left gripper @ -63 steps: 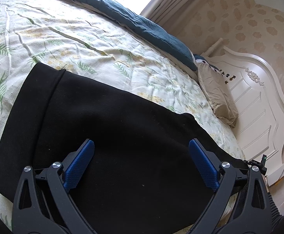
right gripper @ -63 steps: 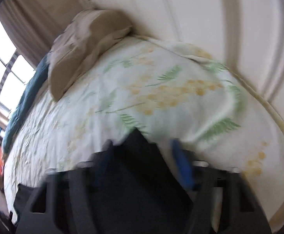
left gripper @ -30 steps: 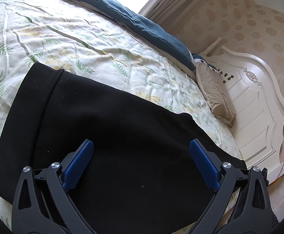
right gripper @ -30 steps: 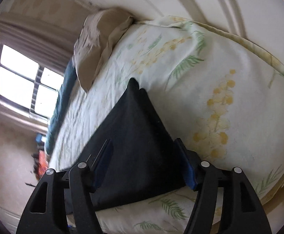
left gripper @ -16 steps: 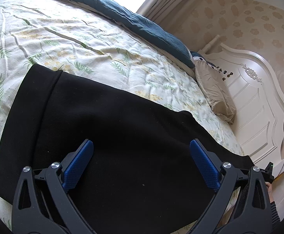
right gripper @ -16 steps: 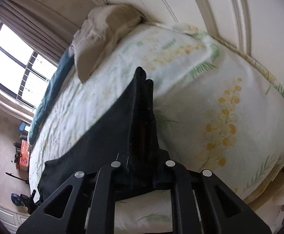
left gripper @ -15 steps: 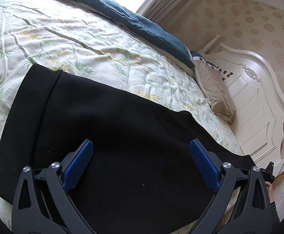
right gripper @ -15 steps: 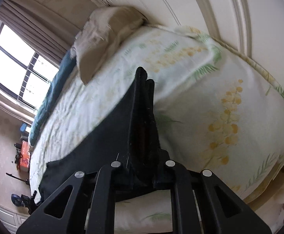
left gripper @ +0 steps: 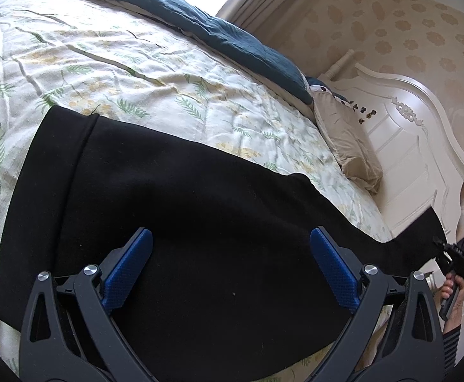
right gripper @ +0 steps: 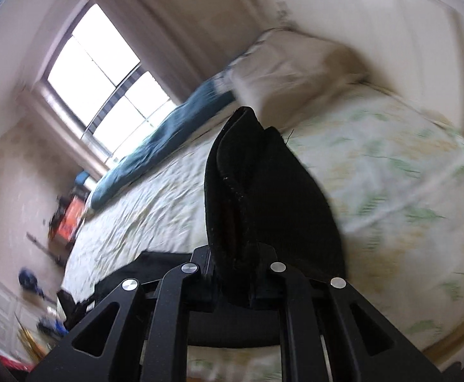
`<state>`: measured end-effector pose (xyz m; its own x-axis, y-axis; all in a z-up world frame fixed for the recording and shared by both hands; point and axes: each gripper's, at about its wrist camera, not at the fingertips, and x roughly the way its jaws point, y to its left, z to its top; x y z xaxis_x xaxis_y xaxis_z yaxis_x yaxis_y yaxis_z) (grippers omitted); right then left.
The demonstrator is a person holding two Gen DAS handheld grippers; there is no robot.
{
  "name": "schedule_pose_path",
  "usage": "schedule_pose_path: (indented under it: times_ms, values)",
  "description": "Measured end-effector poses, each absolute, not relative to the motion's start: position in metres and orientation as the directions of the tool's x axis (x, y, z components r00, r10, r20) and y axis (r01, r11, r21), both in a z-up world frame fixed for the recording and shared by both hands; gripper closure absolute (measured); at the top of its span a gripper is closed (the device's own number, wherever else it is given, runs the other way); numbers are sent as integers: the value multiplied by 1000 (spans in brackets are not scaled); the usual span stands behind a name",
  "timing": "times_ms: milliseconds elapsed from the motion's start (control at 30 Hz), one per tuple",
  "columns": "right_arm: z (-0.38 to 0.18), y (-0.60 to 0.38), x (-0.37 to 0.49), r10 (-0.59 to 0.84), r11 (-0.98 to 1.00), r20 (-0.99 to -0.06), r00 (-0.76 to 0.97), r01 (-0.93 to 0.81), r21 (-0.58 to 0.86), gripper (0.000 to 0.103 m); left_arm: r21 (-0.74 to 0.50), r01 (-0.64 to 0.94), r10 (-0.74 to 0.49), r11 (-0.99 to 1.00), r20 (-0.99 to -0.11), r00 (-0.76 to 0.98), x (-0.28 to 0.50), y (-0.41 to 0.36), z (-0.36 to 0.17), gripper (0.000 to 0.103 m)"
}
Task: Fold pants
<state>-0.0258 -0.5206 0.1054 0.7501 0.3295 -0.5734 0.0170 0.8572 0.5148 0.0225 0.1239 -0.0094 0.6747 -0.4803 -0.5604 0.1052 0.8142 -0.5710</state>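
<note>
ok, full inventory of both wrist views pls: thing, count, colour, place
pants: 1, black, spread on the bed, leg end lifted in the right gripper
bedspread: 1, cream with green fern print, covers the bed
blanket: 1, dark teal, along the bed's far edge by the window
pillow: 1, beige, at the headboard
headboard: 1, white, right of the bed
window: 1, bright, behind the blanket
floor clutter: orange and blue, blurred, cannot tell what
left gripper: black, blue pads, open above the pants
right gripper: black, shut on the leg end
person's hand: 1, striped sleeve, holds the right gripper
</note>
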Motion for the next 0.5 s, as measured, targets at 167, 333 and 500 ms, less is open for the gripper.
schedule_pose_path:
  times_ms: [167, 333, 500]
  values:
    - [81, -434, 3, 402, 879, -622, 672, -93, 468, 90, -595, 121, -510, 795, -546, 665, 16, 128, -10, 4]
    - [43, -375, 15, 416, 897, -696, 586, -139, 419, 90, -580, 144, -516, 802, -550, 656, 12, 126, -10, 4]
    - [14, -336, 16, 396, 913, -749, 532, -141, 383, 90, -561, 158, -510, 812, -552, 660, 10, 124, -11, 4]
